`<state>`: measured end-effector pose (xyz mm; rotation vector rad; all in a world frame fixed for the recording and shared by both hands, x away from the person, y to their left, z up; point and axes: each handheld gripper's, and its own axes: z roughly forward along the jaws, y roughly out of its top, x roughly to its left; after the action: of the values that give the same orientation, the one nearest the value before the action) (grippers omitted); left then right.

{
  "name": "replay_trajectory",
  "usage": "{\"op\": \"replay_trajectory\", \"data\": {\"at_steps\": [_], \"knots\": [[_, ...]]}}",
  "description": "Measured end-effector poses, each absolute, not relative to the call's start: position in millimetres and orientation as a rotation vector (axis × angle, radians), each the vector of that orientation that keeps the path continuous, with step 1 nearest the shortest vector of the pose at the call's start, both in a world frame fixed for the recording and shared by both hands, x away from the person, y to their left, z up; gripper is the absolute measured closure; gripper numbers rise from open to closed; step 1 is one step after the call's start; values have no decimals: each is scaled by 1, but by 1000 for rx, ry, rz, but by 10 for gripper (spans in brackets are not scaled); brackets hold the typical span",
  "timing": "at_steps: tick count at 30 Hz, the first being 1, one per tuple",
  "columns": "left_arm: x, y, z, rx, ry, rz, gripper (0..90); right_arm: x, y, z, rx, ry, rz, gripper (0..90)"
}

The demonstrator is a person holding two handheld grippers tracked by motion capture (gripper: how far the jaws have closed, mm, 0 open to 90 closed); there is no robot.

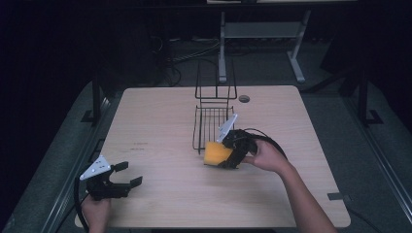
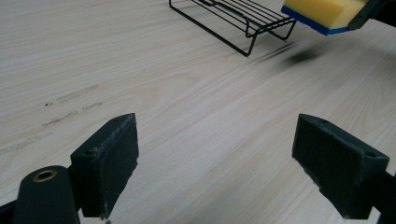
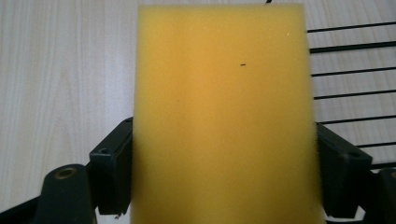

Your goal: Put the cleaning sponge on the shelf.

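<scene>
The right claw (image 1: 224,156) grips an unmarked yellow sponge (image 1: 216,153) beside the black wire rack (image 1: 212,121), while the left claw (image 1: 127,174) gapes wide above the worktop (image 1: 160,126).

Yellow sponge (image 3: 219,116) with blue underside, black wire rack (image 1: 212,124), pale wood-grain table (image 1: 160,126)

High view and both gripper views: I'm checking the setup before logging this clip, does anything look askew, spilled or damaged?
Nothing stands out. The wire rack sits flat on the table, unbent. The yellow sponge is held level and off the table by the right gripper. The left gripper hangs open over bare wood. No spills.
</scene>
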<state>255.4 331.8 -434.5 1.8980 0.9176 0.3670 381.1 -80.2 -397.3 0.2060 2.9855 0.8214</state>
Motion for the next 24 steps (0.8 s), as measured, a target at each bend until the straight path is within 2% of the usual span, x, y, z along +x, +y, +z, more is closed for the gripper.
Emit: {"op": "replay_trajectory", "data": {"at_steps": [24], "knots": [[256, 333, -435, 1892, 917, 366, 141, 410, -65, -394, 212, 3005, 804, 213]]}}
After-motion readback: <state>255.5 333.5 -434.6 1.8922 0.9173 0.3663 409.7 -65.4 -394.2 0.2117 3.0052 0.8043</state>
